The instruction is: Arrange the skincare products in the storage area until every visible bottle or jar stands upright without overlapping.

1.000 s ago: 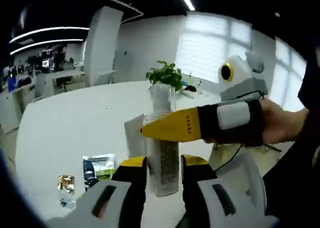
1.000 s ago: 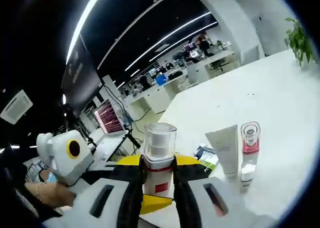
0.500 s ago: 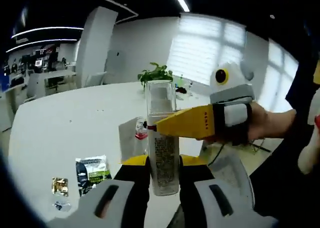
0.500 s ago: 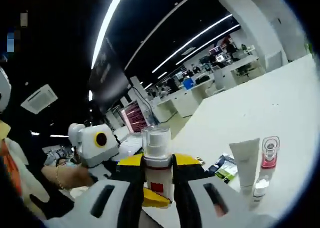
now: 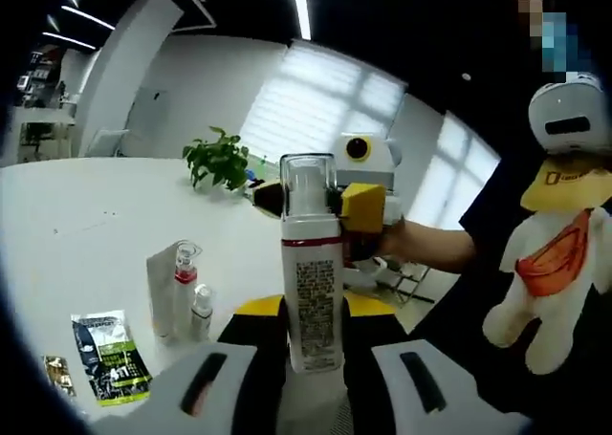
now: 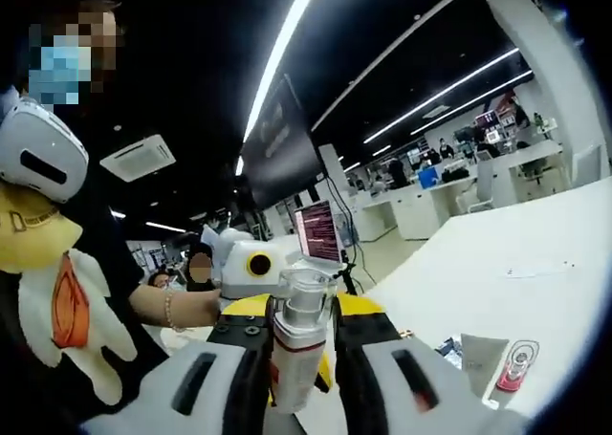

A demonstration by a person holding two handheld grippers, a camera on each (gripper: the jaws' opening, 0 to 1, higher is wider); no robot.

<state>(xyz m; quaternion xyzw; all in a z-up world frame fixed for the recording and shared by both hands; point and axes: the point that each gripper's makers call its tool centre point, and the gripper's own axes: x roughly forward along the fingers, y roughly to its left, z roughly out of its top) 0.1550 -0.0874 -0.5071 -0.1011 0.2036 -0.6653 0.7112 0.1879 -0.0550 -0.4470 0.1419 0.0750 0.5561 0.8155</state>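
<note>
My left tool [image 5: 313,325] is clamped on the bottle [image 5: 311,263], held upright at frame centre; my right tool [image 6: 298,325] grips the same bottle [image 6: 295,344] from the other side. Compared with a second ago, both views have swung upward, and the right tool [image 5: 359,210] now sits behind the bottle instead of crossing in front. The bottle's label print is too small to read. At lower left, a tube [image 5: 161,296], a pink-capped bottle [image 5: 185,287] and a green packet [image 5: 113,357] rest on the white surface [image 5: 76,253].
</note>
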